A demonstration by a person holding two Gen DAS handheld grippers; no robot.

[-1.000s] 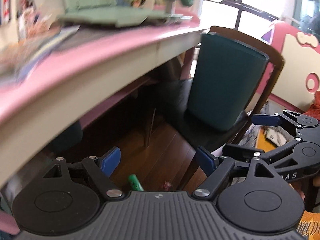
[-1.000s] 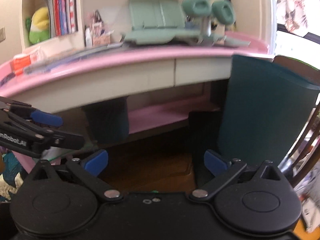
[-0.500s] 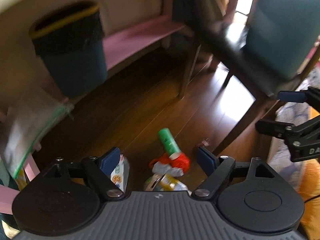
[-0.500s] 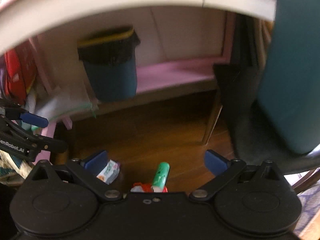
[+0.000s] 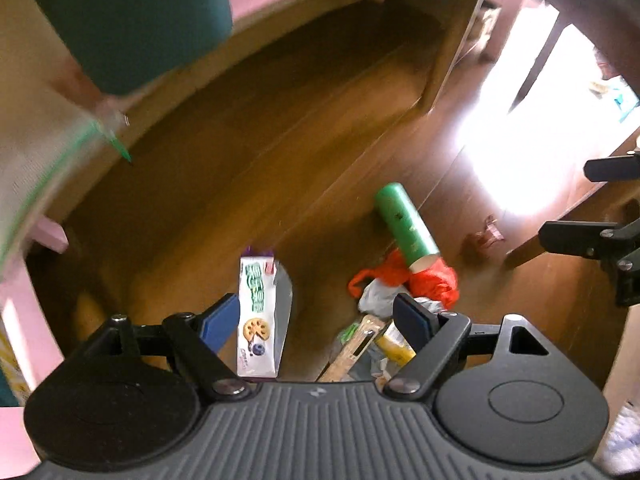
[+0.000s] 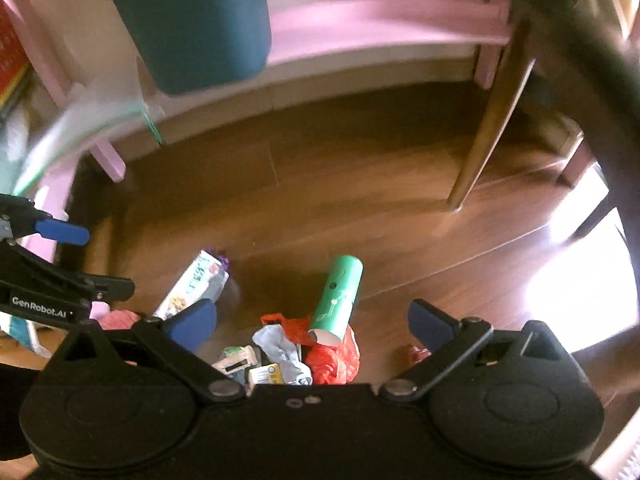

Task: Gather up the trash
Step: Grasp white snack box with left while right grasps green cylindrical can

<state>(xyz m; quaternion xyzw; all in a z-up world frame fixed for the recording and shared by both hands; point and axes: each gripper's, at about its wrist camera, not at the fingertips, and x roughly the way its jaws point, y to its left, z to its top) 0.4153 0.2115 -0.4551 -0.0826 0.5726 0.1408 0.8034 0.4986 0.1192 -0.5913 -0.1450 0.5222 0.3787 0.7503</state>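
Both grippers spread wide, empty: we see left gripper and right gripper above floor trash. Green tube on red bag just ahead btwn right fingers; carton by left's left finger.

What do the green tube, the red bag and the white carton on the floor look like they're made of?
Green tube: probably cardboard, matte green wrap, brown hollow end showing. Red bag: thin plastic film, crumpled and slightly glossy. White carton: likely printed paperboard, flat faces and sharp folded edges, a light sheen.
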